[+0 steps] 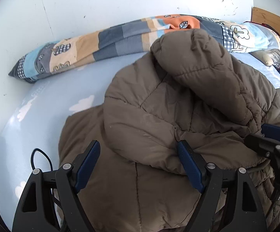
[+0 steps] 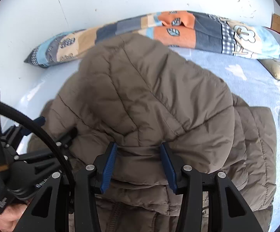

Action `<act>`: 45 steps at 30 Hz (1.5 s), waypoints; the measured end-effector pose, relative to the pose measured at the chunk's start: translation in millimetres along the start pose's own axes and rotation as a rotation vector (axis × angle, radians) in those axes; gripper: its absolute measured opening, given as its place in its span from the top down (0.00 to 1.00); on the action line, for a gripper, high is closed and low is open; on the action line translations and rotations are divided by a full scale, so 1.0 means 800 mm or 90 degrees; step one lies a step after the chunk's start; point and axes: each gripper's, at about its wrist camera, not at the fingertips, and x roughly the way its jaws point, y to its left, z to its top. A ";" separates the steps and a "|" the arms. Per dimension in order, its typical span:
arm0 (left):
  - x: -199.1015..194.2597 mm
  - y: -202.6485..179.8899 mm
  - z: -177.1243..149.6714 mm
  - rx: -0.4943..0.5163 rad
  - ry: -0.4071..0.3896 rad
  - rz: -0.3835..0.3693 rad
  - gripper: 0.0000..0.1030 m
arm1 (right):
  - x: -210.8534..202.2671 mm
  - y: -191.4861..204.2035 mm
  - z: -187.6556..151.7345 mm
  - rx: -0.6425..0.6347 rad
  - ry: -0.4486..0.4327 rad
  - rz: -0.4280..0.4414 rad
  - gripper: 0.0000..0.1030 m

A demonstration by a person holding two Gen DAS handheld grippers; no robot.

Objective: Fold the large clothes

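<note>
Brown puffer jacket point(image 1: 159, 116) is on the bed, lying on the light blue sheet point(image 1: 43, 104) with white cloud prints. It's bunched up, partly doubled over itself; one quilted sleeve or hood lobe point(image 1: 207, 67) humps up toward the far side.

My left gripper point(image 1: 138, 160) points down at the near part of the jacket. Jaws spread wide, blue pads well apart. Right pad touches a fold of the fabric, left pad sits over flat jacket surface; nothing pinched, so released.

My right gripper point(image 2: 140, 164) is over the jacket too, further right. Jaws stand about half apart, straddling a thick rolled fold point(image 2: 140, 154) of the jacket. The fold fills the gap and both pads look pressed against it, so I read it as grasping the fold (contact on the right pad is less clear).

Patchwork blanket point(image 1: 120, 38), blue, beige and orange squares, lies rolled along the white wall point(image 1: 101, 0) behind the jacket. Black cable point(image 1: 41, 160) loops on the sheet left of my left gripper. In the right wrist view my left gripper shows at lower left, a hand point(image 2: 6, 216) beneath it.
</note>
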 end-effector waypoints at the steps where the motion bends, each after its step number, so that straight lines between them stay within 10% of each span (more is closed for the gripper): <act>1: 0.003 -0.001 -0.001 0.000 0.006 -0.002 0.21 | 0.004 -0.001 -0.001 0.000 0.006 -0.002 0.51; 45: -0.045 0.024 -0.005 -0.017 -0.001 -0.014 0.16 | -0.029 0.002 -0.006 0.008 0.007 0.011 0.43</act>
